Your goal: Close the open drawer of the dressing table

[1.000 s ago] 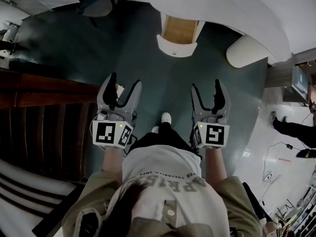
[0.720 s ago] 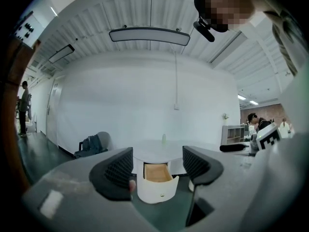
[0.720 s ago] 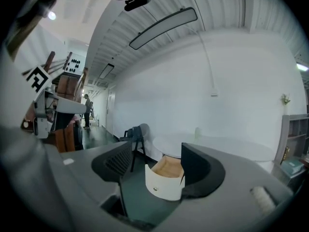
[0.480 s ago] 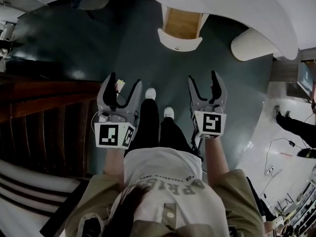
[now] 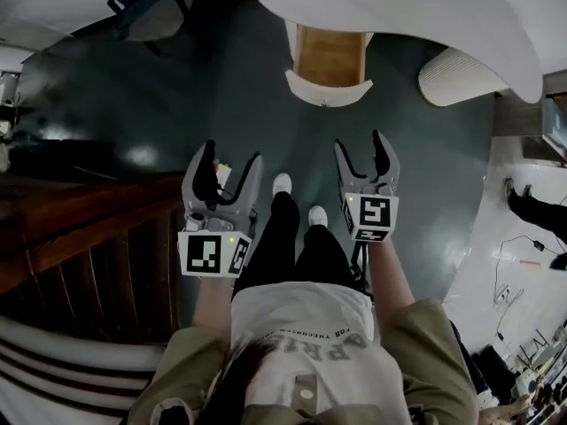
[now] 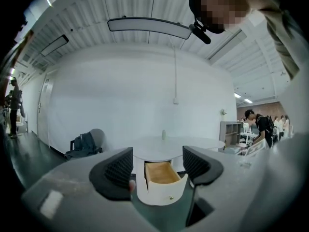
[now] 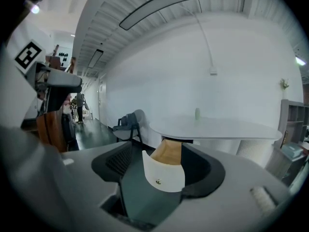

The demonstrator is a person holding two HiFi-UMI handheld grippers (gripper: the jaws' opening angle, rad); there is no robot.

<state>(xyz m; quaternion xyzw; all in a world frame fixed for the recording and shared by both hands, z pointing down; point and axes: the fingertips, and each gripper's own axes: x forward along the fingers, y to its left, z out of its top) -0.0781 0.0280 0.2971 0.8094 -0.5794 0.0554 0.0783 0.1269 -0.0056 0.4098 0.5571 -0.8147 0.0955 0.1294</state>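
Left gripper (image 5: 232, 162) and right gripper (image 5: 361, 153) both gape empty, well short of the far drawer (image 5: 328, 88), probably light and stiff: push its curved front near the knob (image 5: 324, 103).

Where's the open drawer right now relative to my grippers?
At the top centre of the head view, the open drawer juts from under the white dressing table. It lies ahead of the left gripper and right gripper, touching neither.

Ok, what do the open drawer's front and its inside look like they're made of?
Drawer front: smooth white, probably painted or lacquered board; evenly coloured, no visible grain. Its knob: small with a yellowish glint, likely brass-toned metal. Drawer interior: bare light wood, judging by its warm tan colour; grain too small to confirm.
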